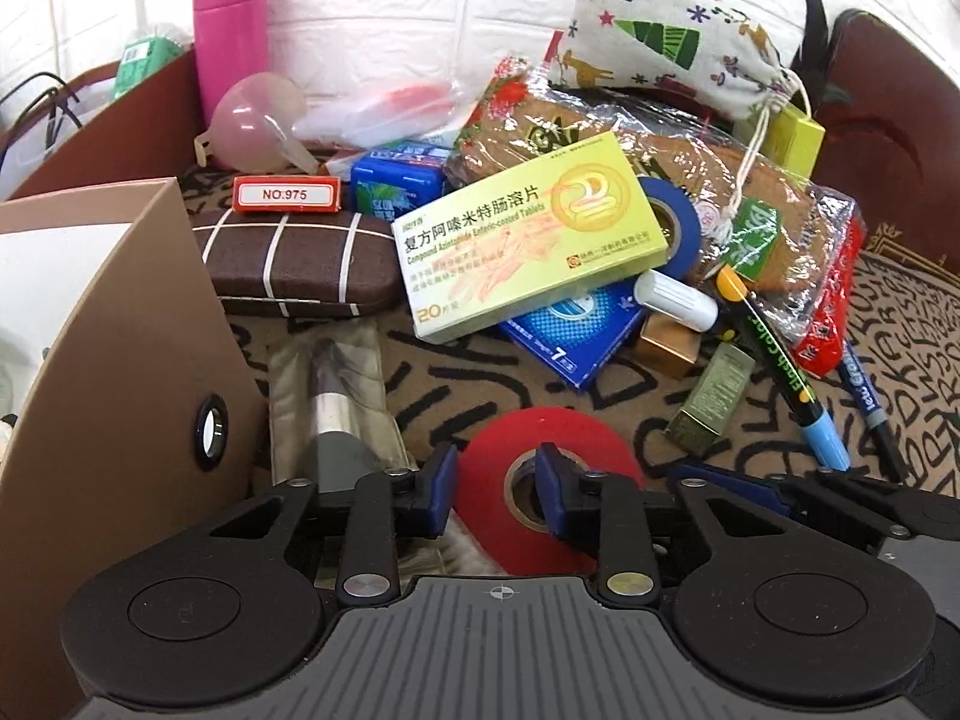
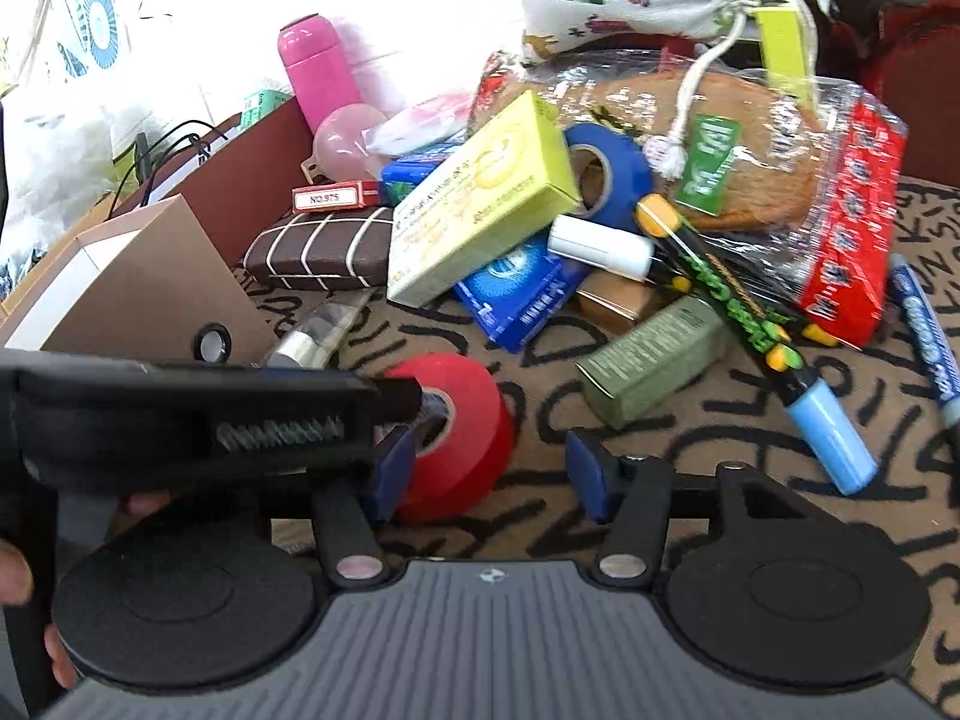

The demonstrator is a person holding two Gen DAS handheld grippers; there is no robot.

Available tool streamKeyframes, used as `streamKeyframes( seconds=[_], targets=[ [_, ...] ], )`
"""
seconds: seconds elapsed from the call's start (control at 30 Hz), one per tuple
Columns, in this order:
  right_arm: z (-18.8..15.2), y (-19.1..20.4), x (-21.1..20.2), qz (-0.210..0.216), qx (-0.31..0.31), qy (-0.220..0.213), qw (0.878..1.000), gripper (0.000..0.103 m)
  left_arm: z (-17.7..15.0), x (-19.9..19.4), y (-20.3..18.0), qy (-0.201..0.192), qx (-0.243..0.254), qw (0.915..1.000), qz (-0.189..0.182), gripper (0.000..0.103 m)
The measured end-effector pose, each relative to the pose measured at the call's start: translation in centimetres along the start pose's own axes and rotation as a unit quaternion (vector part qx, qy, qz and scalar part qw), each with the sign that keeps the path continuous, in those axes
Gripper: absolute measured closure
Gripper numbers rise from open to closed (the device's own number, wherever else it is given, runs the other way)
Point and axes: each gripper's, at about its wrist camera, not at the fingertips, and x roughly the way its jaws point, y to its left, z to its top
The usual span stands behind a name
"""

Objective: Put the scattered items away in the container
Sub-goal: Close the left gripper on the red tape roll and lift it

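A red tape roll [image 1: 543, 450] lies on the patterned cloth. My left gripper [image 1: 495, 492] is shut on the red tape roll: one finger sits in its core, the other outside its left wall. It also shows in the right wrist view [image 2: 462, 426], with the left gripper's finger [image 2: 396, 399] in the core. My right gripper [image 2: 492, 471] is open just in front of the roll, empty. A brown open box [image 1: 114, 324] stands at the left. Behind lies a pile: a yellow medicine box [image 1: 528, 234], a blue tape roll [image 1: 672, 222], a blue box [image 1: 576, 330].
A pink bottle [image 1: 231, 24], a pink funnel [image 1: 258, 120], a brown checked case [image 1: 294, 261], a bagged brush [image 1: 336, 396], a green box [image 1: 711, 399], marker pens [image 1: 786, 372], a biscuit pack [image 1: 690, 174] and a printed cloth pouch [image 1: 666, 30] surround the roll. A dark red wall [image 1: 888, 138] stands behind.
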Motion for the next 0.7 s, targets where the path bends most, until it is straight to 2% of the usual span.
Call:
streamKeyframes(
  seconds=[0.03, 0.07, 0.13, 0.2, 0.23, 0.33, 0.47, 0.7],
  targets=[
    [0.1, 0.2, 0.3, 0.004, -0.001, 0.001, 1.0, 0.047, 0.0, 0.1, 0.1, 0.0, -0.002, 1.0, 0.003, 0.07],
    [0.3, 0.3, 0.6, 0.006, -0.002, 0.001, 1.0, 0.048, 0.1, 0.1, 0.2, -0.001, -0.004, 1.0, 0.006, 0.066],
    [0.3, 0.5, 1.1, -0.002, -0.004, 0.001, 1.0, 0.058, 0.1, 0.3, 0.6, -0.001, -0.009, 1.0, 0.001, 0.063],
    [0.2, 0.5, 1.5, -0.009, -0.004, -0.003, 1.0, 0.065, 0.1, 0.2, 0.6, 0.002, -0.008, 0.9999, -0.011, 0.065],
    [0.2, 0.5, 1.4, -0.01, -0.004, -0.003, 1.0, 0.065, 0.0, 0.2, 0.5, 0.008, -0.006, 0.9998, -0.02, 0.068],
    [-0.1, 0.6, 0.8, -0.019, -0.011, 0.003, 1.0, 0.067, -0.2, 0.0, 0.1, 0.022, -0.001, 0.9992, -0.034, 0.062],
    [-0.9, 0.2, -0.7, -0.03, -0.004, 0.011, 0.999, 0.067, -1.1, -0.7, -1.0, 0.037, 0.009, 0.9977, -0.055, 0.061],
    [-4.4, -0.5, -5.9, -0.058, 0.012, 0.032, 0.998, 0.067, -4.5, -3.4, -4.5, 0.07, 0.063, 0.9897, -0.108, 0.061]
  ],
)
